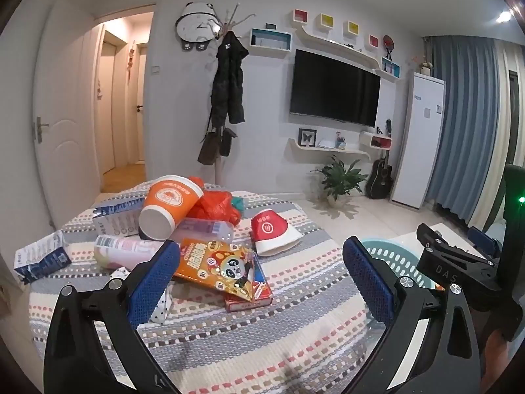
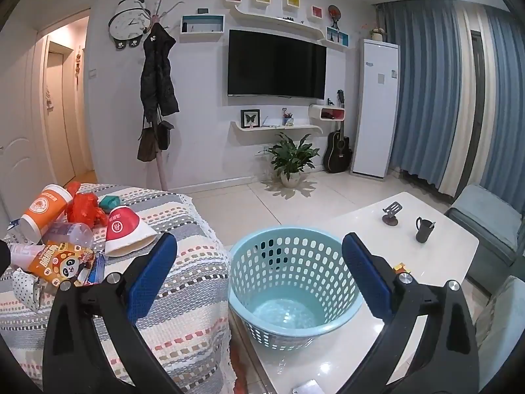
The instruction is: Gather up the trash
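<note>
Trash lies heaped on the striped cover (image 1: 229, 328): an orange cup (image 1: 170, 205) on its side at about 11 o'clock in the left wrist view, a red plastic bag (image 1: 218, 208) just behind it, a clear bottle (image 1: 205, 228) under the cup, a red-and-white cup (image 1: 274, 231) at 12 o'clock, and a panda snack packet (image 1: 218, 267) nearest, resting on a red box (image 1: 251, 295). Blue cartons (image 1: 41, 257) sit out at 9 o'clock. The blue basket (image 2: 288, 282) stands empty on the white table (image 2: 436, 246), just beside the cover's edge, dead ahead in the right wrist view.

Both tongs are spread wide and hold nothing: the left gripper (image 1: 261, 279) hangs above the packet, the right gripper (image 2: 259, 279) above the basket.

My judgement: nothing is collected yet, so the first pick is in hand. The packet is closest but thin and slippery; better to pinch its raised edge than press flat. Lifting it could drag the box. The cups crush easily, so close on the rim gently
</note>
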{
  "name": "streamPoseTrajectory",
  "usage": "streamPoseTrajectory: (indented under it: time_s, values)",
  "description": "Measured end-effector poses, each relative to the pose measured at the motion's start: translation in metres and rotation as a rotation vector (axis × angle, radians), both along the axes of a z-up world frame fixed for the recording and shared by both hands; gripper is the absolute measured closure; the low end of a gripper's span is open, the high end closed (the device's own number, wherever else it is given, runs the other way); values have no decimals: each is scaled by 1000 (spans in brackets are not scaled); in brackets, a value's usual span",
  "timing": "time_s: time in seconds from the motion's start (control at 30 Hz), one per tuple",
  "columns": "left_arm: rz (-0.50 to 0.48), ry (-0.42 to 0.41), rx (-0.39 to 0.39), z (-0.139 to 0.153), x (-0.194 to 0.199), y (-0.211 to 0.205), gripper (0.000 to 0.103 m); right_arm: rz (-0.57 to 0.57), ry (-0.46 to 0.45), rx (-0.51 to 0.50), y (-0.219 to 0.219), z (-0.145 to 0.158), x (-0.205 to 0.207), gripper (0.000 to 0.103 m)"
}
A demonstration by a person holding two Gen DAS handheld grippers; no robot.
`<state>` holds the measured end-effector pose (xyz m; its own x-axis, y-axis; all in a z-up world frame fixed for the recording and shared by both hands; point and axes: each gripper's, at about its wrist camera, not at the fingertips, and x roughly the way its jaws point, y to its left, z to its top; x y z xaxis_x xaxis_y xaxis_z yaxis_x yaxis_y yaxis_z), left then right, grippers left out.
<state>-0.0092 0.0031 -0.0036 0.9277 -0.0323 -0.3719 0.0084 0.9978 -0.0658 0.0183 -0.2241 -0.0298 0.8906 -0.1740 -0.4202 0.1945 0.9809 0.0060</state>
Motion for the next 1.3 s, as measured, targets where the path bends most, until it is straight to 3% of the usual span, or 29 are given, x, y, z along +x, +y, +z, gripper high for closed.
streamPoseTrajectory:
  time_s: [1.3]
  values:
    - [5,18,-36,-7,2,10,7,13,-5,-25,9,0,-5,9]
